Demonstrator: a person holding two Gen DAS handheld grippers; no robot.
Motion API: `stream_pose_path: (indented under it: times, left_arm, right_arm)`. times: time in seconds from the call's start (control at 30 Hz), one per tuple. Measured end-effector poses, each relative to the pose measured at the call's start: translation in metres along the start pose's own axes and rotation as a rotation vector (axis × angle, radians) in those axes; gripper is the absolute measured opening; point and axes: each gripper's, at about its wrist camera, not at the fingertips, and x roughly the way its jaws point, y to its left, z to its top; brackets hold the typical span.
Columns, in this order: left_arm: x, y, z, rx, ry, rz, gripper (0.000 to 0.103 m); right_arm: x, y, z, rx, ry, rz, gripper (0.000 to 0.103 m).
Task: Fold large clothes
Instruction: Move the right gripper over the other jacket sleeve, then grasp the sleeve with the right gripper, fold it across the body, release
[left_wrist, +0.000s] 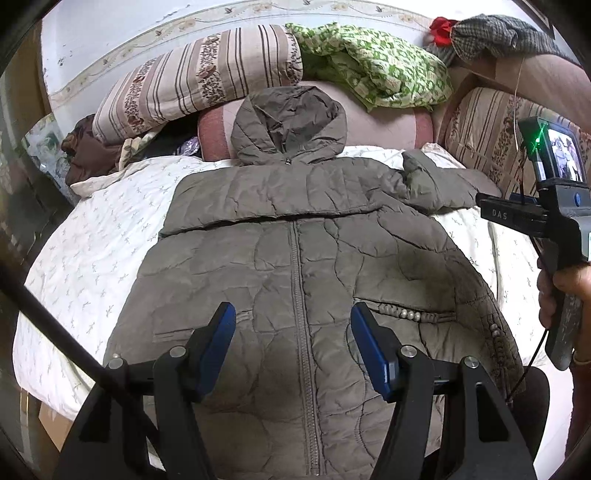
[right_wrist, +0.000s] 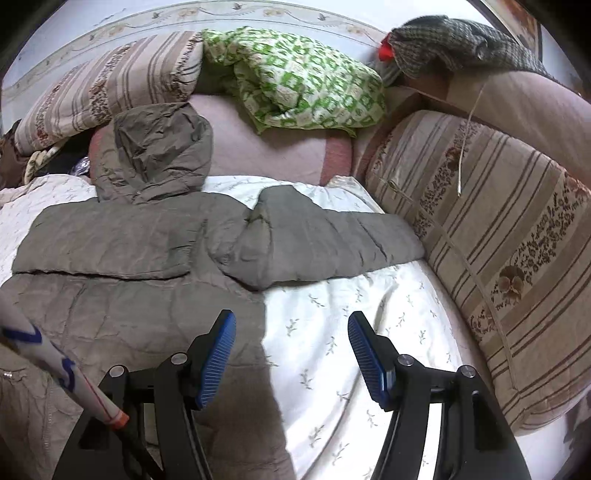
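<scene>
A grey-brown quilted hooded jacket (left_wrist: 295, 258) lies front-up, zipped, across the middle of the bed (left_wrist: 92, 258), which is covered in a white sheet with small sprigs. Its hood (left_wrist: 290, 125) points to the head of the bed and rests against a pink bolster (left_wrist: 388, 125). One sleeve is folded across the chest, forming a straight edge from side to side; the other sleeve (right_wrist: 325, 236) stretches out toward the right edge of the bed, its cuff near a striped floral cushion (right_wrist: 498, 240).

The left hand-held gripper (left_wrist: 293, 347) hovers over the jacket's lower front, its blue-padded fingers spread wide on either side of the zip and holding nothing. The right hand-held gripper (right_wrist: 291, 354) is likewise spread and empty, above the jacket's side edge and the bare sheet beside it.

At the head of the bed lie a striped pillow (left_wrist: 192, 81) and a crumpled green-and-white patterned cloth (left_wrist: 369, 66).
</scene>
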Motion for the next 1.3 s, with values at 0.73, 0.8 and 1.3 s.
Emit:
stream_pose_path:
  times: [0.73,0.8,1.3]
  left_arm:
    - [0.065,-0.011,0.01,0.001,0.125,0.04,0.064]
    - [0.07,-0.009,0.01,-0.008,0.139,0.039,0.064]
    - [0.104,0.009,0.008,-0.032,0.205,0.106,0.064]
  right_arm:
    - [0.163,-0.155,0.02,0.348,0.14,0.017,0.065]
    - [0.183,-0.182,0.023,0.448,0.155,0.064,0.064]
    - [0.304,-0.264,0.051,0.866,0.19,0.206,0.034]
